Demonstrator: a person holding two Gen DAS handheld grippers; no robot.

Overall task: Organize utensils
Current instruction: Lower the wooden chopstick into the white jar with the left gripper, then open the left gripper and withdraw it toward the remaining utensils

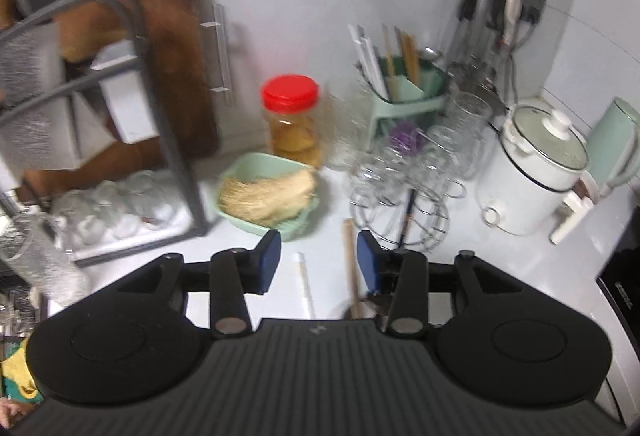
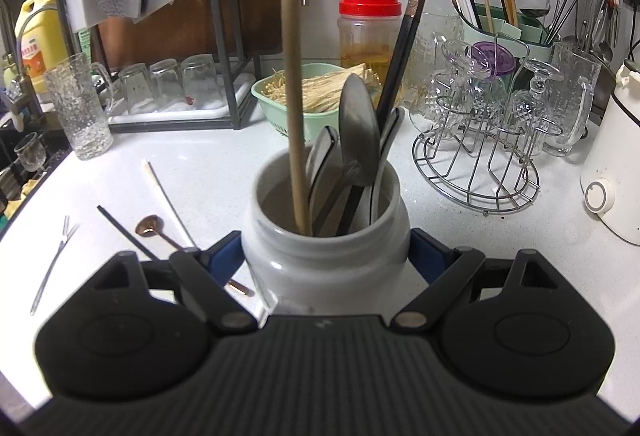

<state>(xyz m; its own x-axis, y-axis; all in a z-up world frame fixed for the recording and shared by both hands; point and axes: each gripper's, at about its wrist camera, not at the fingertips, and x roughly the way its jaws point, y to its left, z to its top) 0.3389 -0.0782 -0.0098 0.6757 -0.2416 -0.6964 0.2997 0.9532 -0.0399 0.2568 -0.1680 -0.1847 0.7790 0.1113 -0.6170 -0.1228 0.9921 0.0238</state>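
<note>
Trouble could come if the right gripper (image 2: pixel 326 256) slipped, because its pads pinched the white jar (image 2: pixel 325 236) on both sides. Tall things stood in that jar: a wooden chopstick (image 2: pixel 294 116), a black chopstick (image 2: pixel 404 48) and a metal spoon (image 2: pixel 358 140). They could tip out. The left gripper (image 1: pixel 319 260) was half open and held nothing. More utensils lay loose on the bench (image 2: pixel 208 172): a white chopstick (image 2: pixel 164 196), a copper spoon (image 2: pixel 150 226) and a small fork (image 2: pixel 56 260). Glasses on a wire rack (image 2: pixel 476 172) and a green basket (image 2: pixel 296 108) stood close behind the jar.
</note>
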